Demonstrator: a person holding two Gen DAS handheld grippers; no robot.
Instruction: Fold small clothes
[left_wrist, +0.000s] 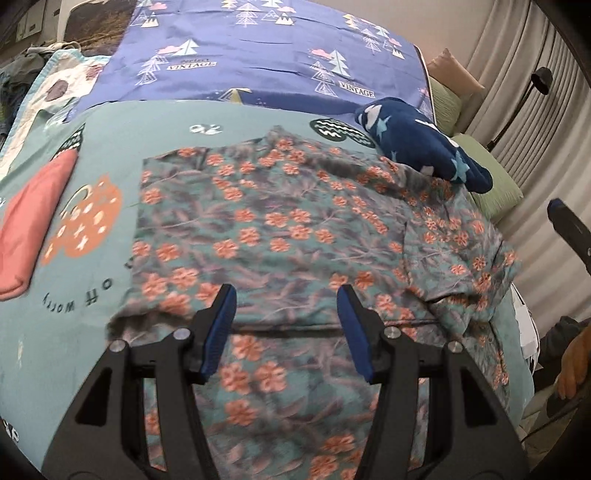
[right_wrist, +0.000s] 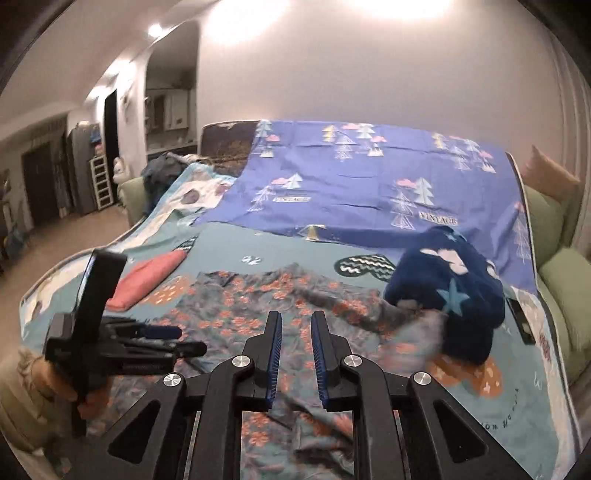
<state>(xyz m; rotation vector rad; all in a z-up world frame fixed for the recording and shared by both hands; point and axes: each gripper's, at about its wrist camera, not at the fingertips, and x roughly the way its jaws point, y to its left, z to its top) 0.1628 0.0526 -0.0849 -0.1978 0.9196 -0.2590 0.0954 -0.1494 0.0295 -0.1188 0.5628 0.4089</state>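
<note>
Hovering: left tongs (left_wrist: 286, 325) agape | floral shirt (left_wrist: 295, 229) spread beneath

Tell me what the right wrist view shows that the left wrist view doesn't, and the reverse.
Only the right wrist view shows the hallway with a white shelf rack, the ceiling lights, and the left gripper seen from the side, held in a hand.

Only the left wrist view shows the curtains and the black lamp.

Both show the floral garment spread on the bed, the navy star garment at its far right corner, the folded pink piece to the left, and the purple tree-print sheet.
</note>
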